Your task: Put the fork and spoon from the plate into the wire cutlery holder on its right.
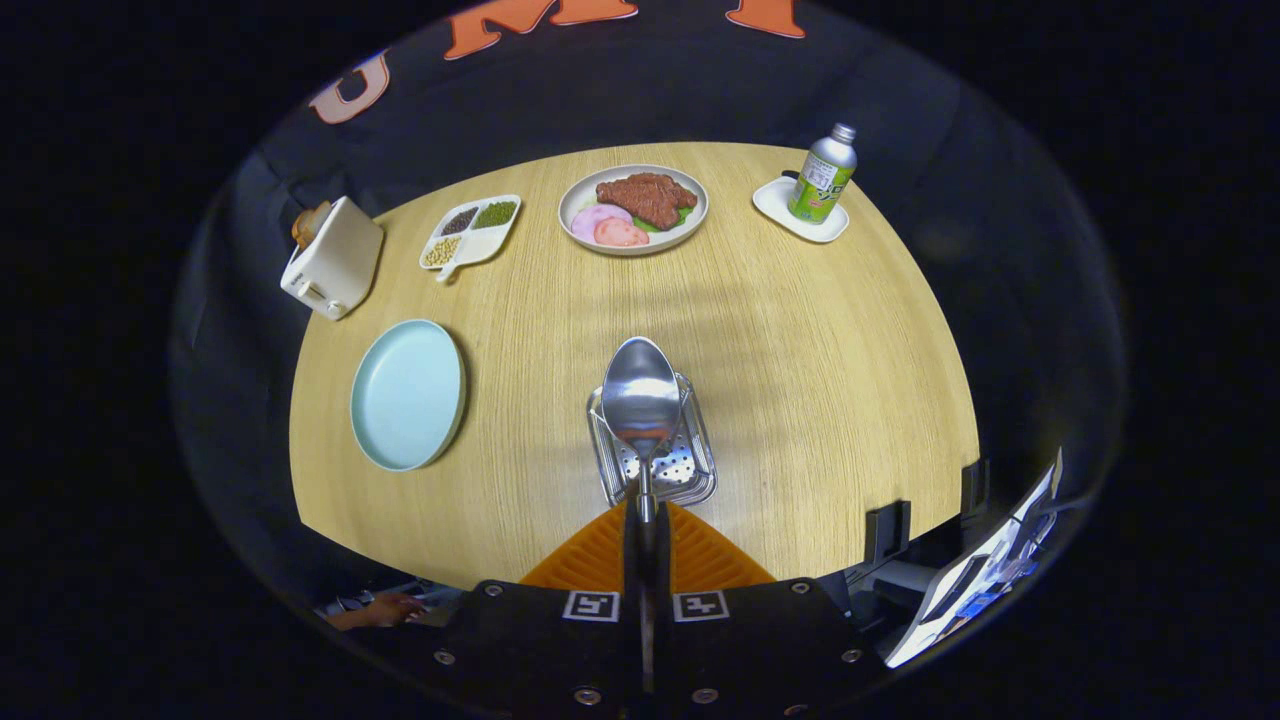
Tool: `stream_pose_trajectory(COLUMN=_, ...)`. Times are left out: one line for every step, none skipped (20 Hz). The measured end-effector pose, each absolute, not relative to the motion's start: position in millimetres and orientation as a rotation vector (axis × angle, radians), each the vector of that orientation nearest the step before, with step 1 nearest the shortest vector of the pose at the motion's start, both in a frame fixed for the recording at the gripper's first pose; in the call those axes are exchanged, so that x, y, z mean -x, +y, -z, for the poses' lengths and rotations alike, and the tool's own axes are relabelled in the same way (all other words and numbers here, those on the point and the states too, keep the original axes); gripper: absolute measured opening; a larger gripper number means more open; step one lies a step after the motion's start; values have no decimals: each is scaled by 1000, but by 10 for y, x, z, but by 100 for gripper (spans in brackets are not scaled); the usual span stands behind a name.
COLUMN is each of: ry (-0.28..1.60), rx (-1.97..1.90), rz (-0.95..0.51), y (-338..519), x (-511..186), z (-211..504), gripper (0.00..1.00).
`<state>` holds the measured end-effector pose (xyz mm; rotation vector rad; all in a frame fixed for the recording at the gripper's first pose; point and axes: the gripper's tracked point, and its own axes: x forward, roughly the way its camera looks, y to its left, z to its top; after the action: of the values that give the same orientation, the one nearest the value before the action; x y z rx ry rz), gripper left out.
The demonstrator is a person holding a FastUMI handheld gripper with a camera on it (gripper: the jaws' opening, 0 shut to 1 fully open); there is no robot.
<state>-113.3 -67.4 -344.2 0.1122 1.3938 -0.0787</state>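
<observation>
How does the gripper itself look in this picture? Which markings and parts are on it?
The gripper has two ribbed, wedge-shaped fingers pressed close together. Behind them sits a dark body with two square black-and-white marker tags and round screw heads.

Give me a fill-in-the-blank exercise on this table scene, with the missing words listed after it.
1. The gripper is shut on the handle of a ____.
2. The spoon's bowl hangs over the wire ____, right of the blue plate.
3. The blue plate holds ____.
4. The green bottle stands on a small white ____.

Missing words: spoon; cutlery holder; nothing; dish.
</observation>
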Motion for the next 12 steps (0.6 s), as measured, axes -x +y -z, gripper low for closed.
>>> stream_pose_trajectory(ry=1407, rx=-114, rz=76, y=-669, x=1140, z=3498, gripper=5)
stream_pose_trajectory(ry=1421, rx=-121, rz=74, y=-665, x=1153, z=3543, gripper=5)
stream_pose_trajectory(ry=1433, rx=-127, rz=67, y=-673, x=1184, z=3575, gripper=5)
stream_pose_trajectory(ry=1443, rx=-133, rz=67, y=-677, x=1202, z=3606, gripper=5)
stream_pose_trajectory(ry=1448, rx=-134, rz=67, y=-686, x=1225, z=3665, gripper=5)
stream_pose_trajectory(ry=1457, rx=-133, rz=63, y=-689, x=1234, z=3680, gripper=6)
stream_pose_trajectory(ry=1457, rx=-138, rz=55, y=-686, x=1229, z=3685, gripper=6)
stream_pose_trajectory(ry=1449, rx=-146, rz=48, y=-675, x=1192, z=3681, gripper=8)
stream_pose_trajectory(ry=1441, rx=-149, rz=50, y=-686, x=1161, z=3693, gripper=9)
stream_pose_trajectory(ry=1430, rx=-147, rz=49, y=-698, x=1122, z=3682, gripper=11)
stream_pose_trajectory(ry=1411, rx=-158, rz=47, y=-692, x=1079, z=3659, gripper=12)
stream_pose_trajectory(ry=1389, rx=-171, rz=38, y=-686, x=1016, z=3610, gripper=11)
